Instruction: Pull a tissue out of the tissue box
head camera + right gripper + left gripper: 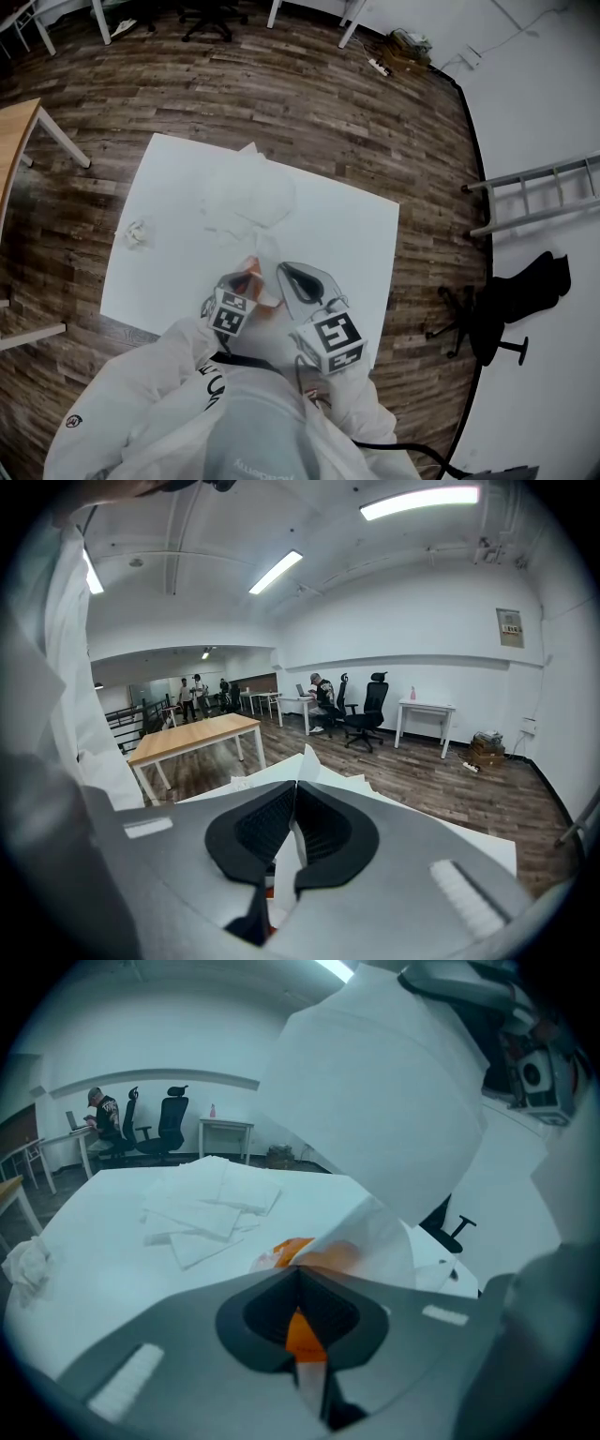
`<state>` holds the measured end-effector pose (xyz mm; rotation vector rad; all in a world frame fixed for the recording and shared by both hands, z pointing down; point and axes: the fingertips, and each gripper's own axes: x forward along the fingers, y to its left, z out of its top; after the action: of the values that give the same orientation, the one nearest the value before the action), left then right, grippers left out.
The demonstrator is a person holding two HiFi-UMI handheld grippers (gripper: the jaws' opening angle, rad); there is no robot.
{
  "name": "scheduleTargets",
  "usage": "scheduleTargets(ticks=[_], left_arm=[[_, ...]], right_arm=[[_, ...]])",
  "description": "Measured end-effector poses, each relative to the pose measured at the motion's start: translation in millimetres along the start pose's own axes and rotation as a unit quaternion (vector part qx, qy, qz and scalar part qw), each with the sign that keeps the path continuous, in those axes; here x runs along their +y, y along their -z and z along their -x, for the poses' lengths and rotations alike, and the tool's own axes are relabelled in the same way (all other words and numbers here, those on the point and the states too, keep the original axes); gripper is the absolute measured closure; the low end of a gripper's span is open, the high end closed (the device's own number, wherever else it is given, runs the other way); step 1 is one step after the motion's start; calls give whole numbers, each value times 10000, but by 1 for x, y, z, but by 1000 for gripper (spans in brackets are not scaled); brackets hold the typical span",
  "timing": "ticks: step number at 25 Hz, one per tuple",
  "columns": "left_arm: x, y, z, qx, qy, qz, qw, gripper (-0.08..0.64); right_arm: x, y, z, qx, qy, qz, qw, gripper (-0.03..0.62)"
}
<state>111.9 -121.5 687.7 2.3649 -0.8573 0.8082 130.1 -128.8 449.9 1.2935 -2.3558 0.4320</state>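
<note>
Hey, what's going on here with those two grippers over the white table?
A person is pulling a tissue from an orange tissue pack. The left gripper is shut on the pack, holding it in place, and the right gripper is shut on a white tissue that appears partly drawn out. Flat tissues lie piled on the table, with a crumpled one near its left edge.

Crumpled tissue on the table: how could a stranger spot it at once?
Find the white table on the wooden floor. Near its left edge in the head view, apart from the flat tissues piled mid-table, lies the crumpled tissue. It alone is scrunched into a wad.
</note>
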Motion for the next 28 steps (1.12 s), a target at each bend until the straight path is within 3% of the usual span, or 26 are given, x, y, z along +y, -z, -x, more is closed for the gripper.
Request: scheduleTargets(ticks=[12,28], left_arm=[[-3,-26,20,-360,-43,-143,9992,560],[9,-62,61,-845,-464,-624,9934,560]], right_arm=[[-1,-3,7,-238,6,-21,9997,586],[-8,-2,26,-616,164,-199,9978,586]])
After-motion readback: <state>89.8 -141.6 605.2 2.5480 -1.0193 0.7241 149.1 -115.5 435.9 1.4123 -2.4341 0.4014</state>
